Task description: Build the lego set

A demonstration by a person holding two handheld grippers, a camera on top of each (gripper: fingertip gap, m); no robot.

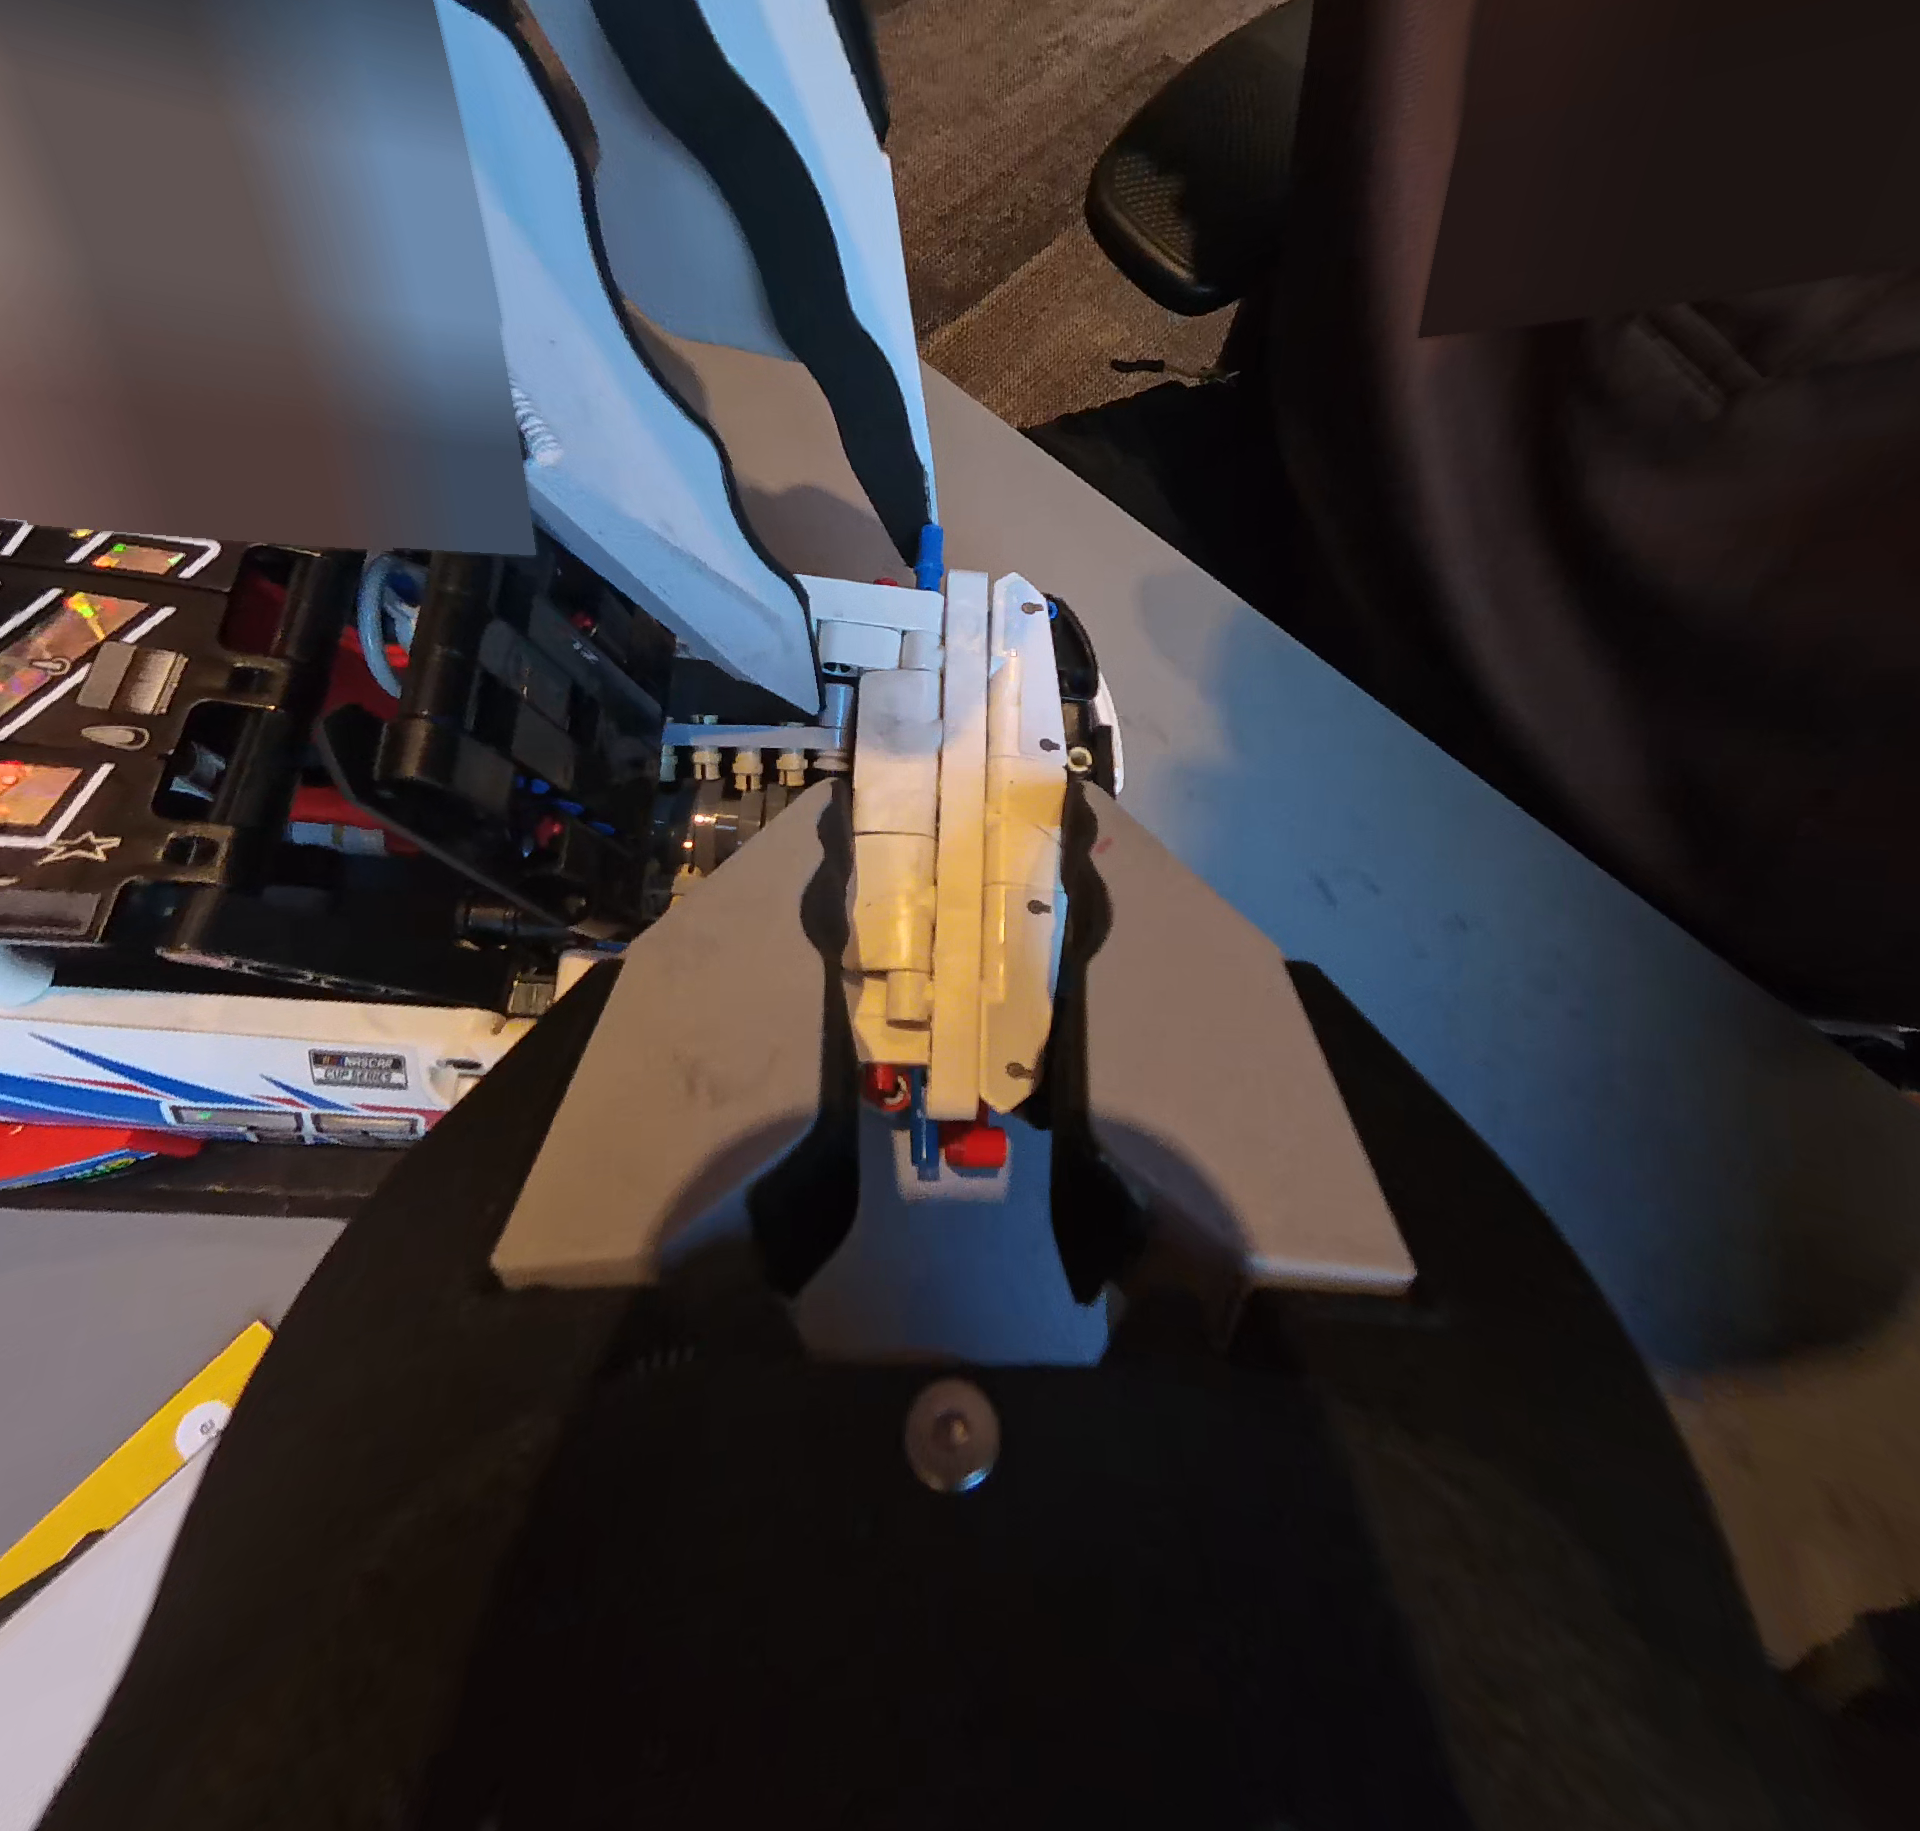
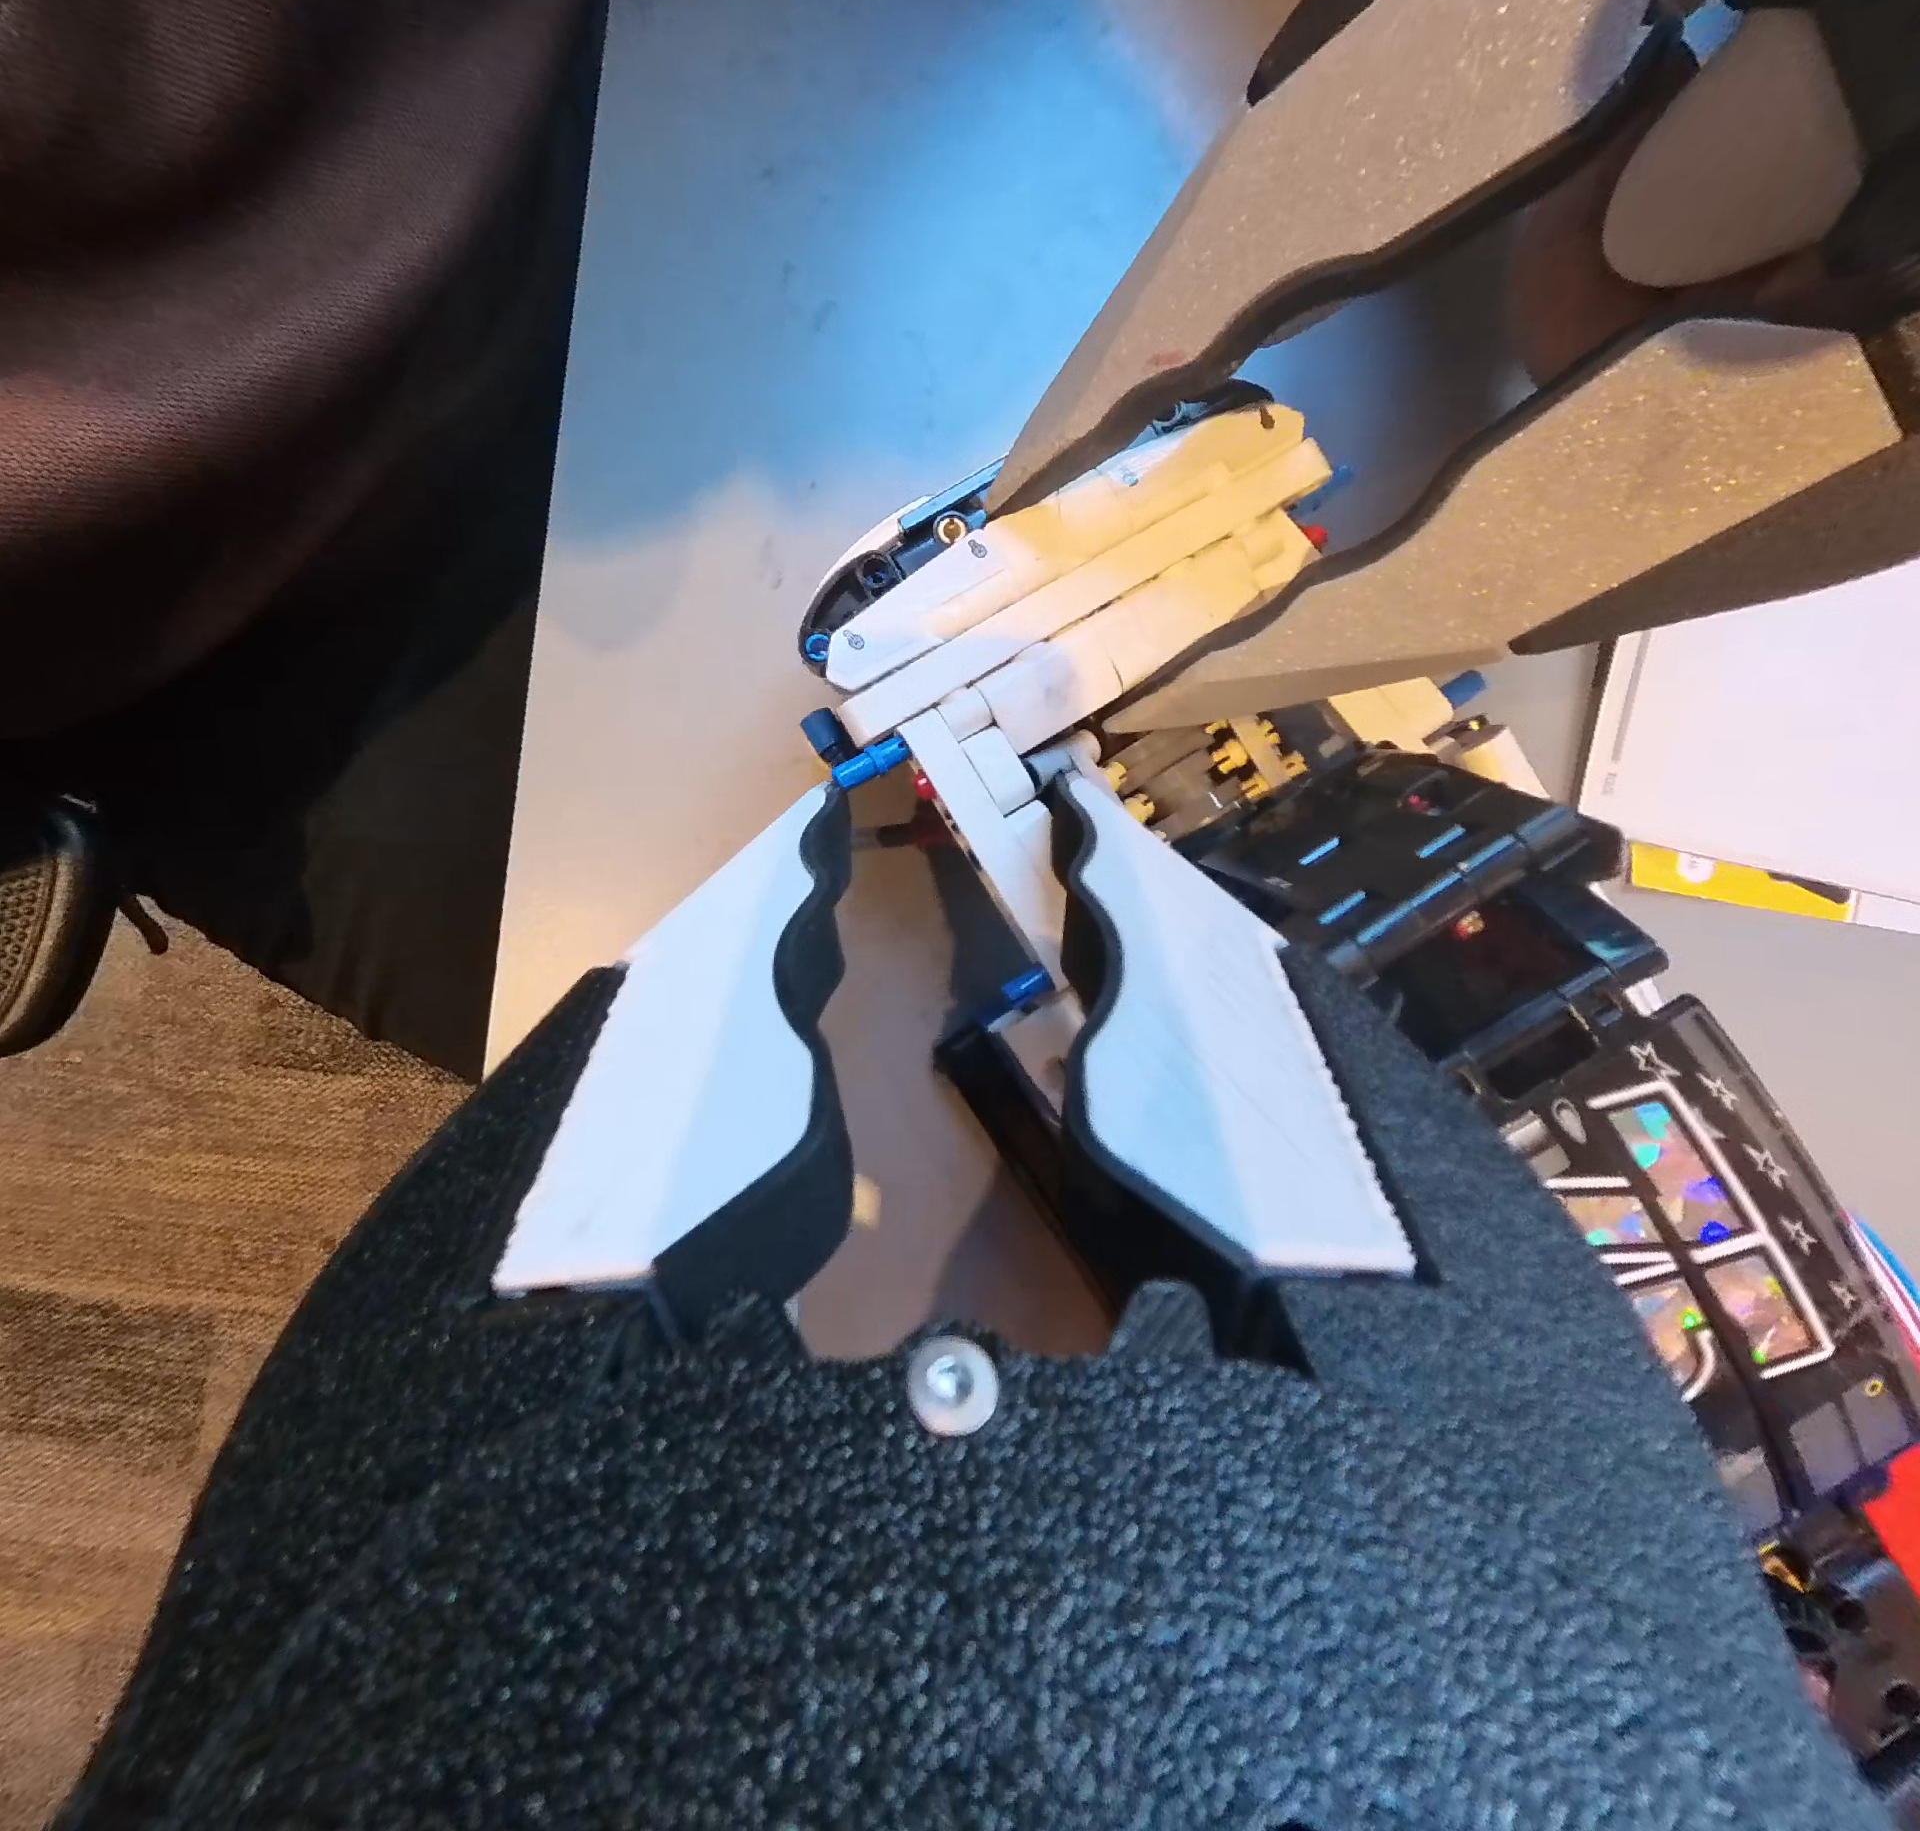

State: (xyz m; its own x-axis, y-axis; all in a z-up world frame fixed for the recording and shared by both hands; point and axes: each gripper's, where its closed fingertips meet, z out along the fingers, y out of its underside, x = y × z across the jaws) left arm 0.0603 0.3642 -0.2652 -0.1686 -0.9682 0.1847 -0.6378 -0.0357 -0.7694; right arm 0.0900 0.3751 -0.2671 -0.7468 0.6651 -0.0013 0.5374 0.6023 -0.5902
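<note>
A white Lego panel assembly (image 1: 966, 846) with blue and red pins is clamped between the grey fingers (image 1: 707, 1033) of my left gripper (image 1: 956, 794), just above the table. It joins the front of the black Lego car (image 1: 312, 763) with shiny stickers. My right gripper (image 1: 873, 607), with white fingers, comes in from above. In the right wrist view, my right gripper (image 2: 945, 789) is open. Its jaws straddle a white beam (image 2: 987, 794) of the assembly (image 2: 1091, 566), which lies against the right finger (image 2: 1164, 1002). The left fingertip touches a blue pin (image 2: 864, 767). The left gripper (image 2: 1060, 607) reaches in from the upper right.
The grey table (image 1: 1403, 898) ends close behind the assembly, with carpet (image 1: 997, 181) and a dark chair base (image 1: 1174, 192) below. A yellow-edged booklet (image 1: 135, 1469) lies at the near left. A person's dark garment (image 2: 260, 275) is beyond the table edge.
</note>
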